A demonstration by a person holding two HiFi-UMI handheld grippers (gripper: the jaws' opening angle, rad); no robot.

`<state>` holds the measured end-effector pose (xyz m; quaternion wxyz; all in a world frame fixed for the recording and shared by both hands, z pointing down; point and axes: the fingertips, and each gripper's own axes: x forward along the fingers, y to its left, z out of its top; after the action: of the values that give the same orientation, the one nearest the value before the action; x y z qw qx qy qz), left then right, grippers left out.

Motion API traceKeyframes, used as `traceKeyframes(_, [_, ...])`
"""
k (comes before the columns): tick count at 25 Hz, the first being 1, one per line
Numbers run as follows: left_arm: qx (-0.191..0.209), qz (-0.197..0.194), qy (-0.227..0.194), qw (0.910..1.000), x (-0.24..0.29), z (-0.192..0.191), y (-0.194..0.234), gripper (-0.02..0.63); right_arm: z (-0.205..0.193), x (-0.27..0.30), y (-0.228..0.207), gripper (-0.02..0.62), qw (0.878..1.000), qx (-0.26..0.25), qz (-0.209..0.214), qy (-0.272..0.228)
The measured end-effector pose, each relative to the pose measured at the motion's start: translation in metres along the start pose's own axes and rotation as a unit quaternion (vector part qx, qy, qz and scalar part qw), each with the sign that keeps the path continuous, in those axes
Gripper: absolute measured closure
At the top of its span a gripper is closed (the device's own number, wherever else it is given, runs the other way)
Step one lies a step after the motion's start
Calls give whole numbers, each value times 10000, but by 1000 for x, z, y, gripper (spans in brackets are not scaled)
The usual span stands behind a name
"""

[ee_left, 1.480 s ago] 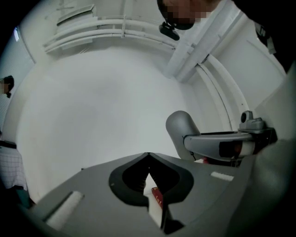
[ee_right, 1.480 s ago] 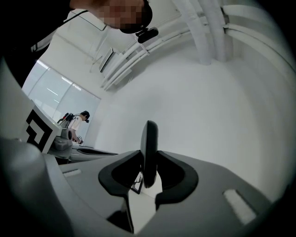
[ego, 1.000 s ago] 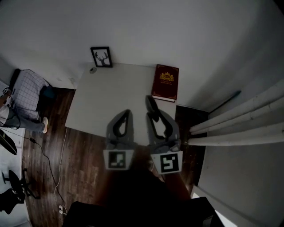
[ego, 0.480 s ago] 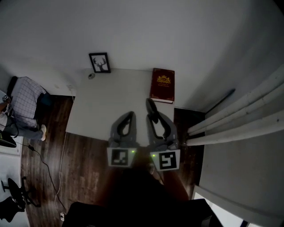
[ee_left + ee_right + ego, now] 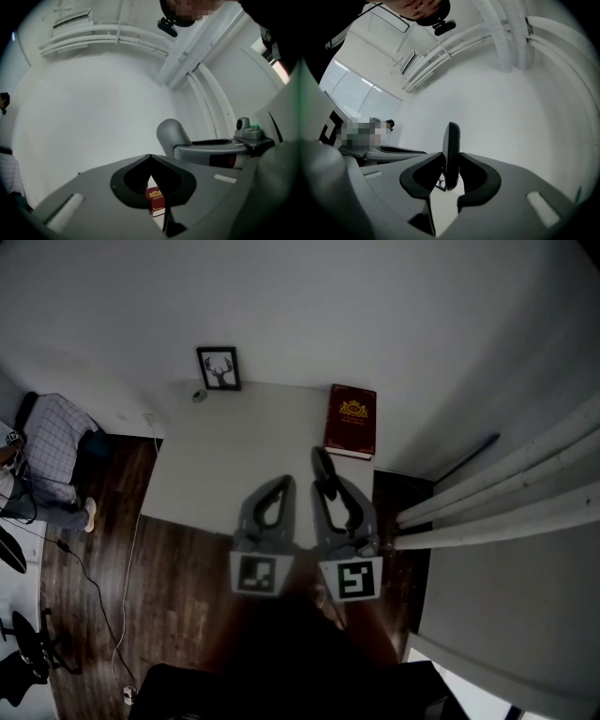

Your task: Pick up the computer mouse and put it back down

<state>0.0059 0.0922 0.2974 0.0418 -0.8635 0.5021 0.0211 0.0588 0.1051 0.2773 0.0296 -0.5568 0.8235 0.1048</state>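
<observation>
The right gripper point(image 5: 324, 486) has its jaws partly apart and clamped on the computer mouse point(image 5: 322, 468). The mouse is held on edge, with its far end sticking out past the fingertips, above the near right part of the white table point(image 5: 225, 456). The left gripper point(image 5: 277, 486) hovers just beside it on the left, closed tight and empty.

The main risk looks like the grip itself. The pads pinch a smooth, curved shell across its thin dimension, so the mouse could pivot or slide out if the hand tilts or loosens early. Set down as it is, on its edge, it would likely topple. The spot below lies close to the table's near and right edges, so a tumble could carry it onto the dark wood floor point(image 5: 103, 549).

The red book point(image 5: 351, 418) lies at the far right of the table, straight ahead of the mouse, which limits how far forward it can go. A framed deer picture point(image 5: 217, 367) and a small round object point(image 5: 198, 396) sit at the far left, well apart. A seated person point(image 5: 56, 442) is off to the left, and white pipes point(image 5: 506, 498) run along the right.
</observation>
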Motion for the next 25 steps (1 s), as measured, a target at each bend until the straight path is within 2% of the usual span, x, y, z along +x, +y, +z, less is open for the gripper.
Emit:
traceKeyframes(9, [88,-20,70,9999,0,-3,4,607,-2,3,4,468,9999,-86,56,70])
traceKeyframes(16, [-60,129,-65,9999,0,-3,11,606,-5,4,5,468,9999,-13,67,98])
traceKeyframes(20, [124,165,89,9997,-2,-9,11,606,-9,5,7,468,9998,-33,139,131])
traceKeyframes(23, [44,210,80,9997,-9,-11,17,606,-9,9,17,468,9997,30,209,102])
traceKeyframes(25, [125,238,47,9996,-15,-12,28,606,-11,15,29,468,9995,89,261,124])
